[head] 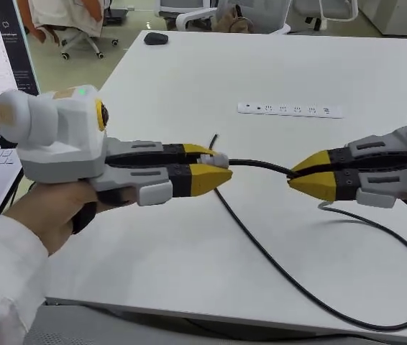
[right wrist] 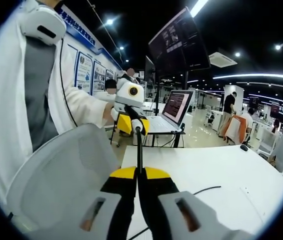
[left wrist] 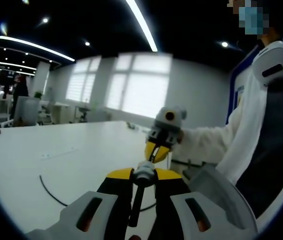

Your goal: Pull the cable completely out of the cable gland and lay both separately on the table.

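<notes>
Head view: pale cable gland is clamped by left gripper above table; black cable is pinched by right gripper. Left gripper view: cable is seen threaded through gland. Right gripper view: cable is held taut.

The white worktop lies bare left of the looping black cable crossing its near part; a long white power strip lies farther back.
</notes>
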